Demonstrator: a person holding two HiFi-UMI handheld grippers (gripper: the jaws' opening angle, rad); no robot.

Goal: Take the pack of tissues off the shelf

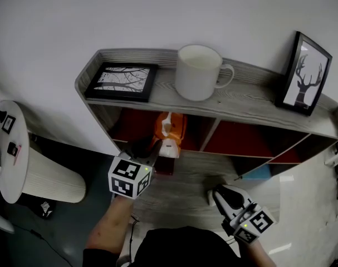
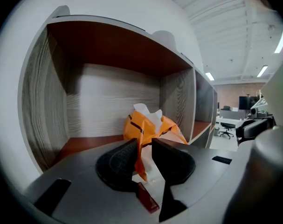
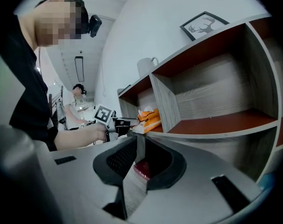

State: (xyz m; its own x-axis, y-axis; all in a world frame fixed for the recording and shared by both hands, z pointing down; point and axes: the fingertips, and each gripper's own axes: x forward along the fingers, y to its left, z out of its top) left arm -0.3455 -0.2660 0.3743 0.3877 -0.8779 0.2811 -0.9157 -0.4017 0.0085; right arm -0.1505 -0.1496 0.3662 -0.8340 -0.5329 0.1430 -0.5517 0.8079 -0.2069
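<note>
The orange pack of tissues [image 1: 170, 128] lies in the left upper compartment of the grey wooden shelf [image 1: 252, 102], a white tissue sticking out of its top. Its near end pokes out over the compartment's front edge. My left gripper [image 1: 157, 152] reaches in at that end. In the left gripper view the pack [image 2: 150, 125] fills the gap between the jaws of the left gripper [image 2: 145, 146], whose pads press its orange wrapper. My right gripper [image 1: 216, 193] hangs shut and empty lower right, in front of the shelf. The right gripper view shows the pack [image 3: 148, 118] from the side.
On the shelf top stand a white mug [image 1: 197, 71], a flat-lying framed picture [image 1: 123, 81] and an upright deer picture [image 1: 304, 74]. The other compartments have red floors; a blue thing [image 1: 256, 173] lies in a lower one. A round white table [image 1: 13, 149] stands at left.
</note>
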